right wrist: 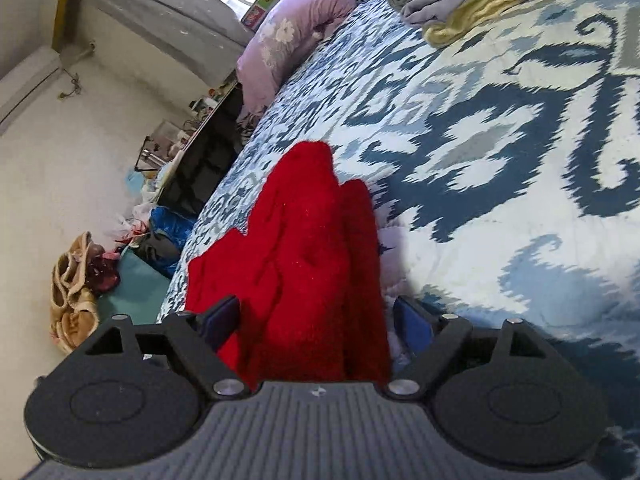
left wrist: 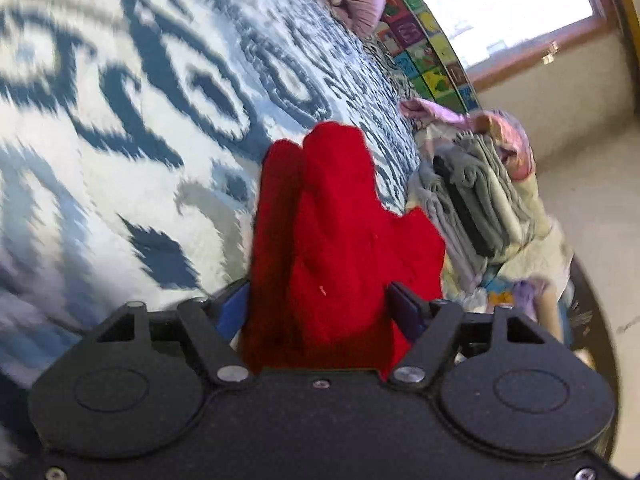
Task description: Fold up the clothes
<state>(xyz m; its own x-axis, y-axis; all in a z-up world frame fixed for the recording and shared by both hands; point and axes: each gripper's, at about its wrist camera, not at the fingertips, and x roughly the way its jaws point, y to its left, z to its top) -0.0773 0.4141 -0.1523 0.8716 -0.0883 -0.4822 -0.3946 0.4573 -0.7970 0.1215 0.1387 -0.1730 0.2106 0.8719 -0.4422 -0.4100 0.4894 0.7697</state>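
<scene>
A red knit garment (left wrist: 336, 240) fills the space between the fingers of my left gripper (left wrist: 320, 308), which is shut on it above the blue and white patterned bedspread (left wrist: 140, 140). The same red garment (right wrist: 308, 264) is also clamped in my right gripper (right wrist: 316, 320), hanging bunched over the bedspread (right wrist: 500, 140). Both grippers hold the cloth lifted off the bed. The blue finger pads (left wrist: 404, 312) are mostly hidden by the fabric.
A stack of grey and cream folded clothes (left wrist: 480, 200) lies at the bed's edge, also in the right wrist view (right wrist: 460, 4). A lilac pillow (right wrist: 292, 36) sits by the headboard. Bags and clutter (right wrist: 76, 288) lie on the floor beside the bed.
</scene>
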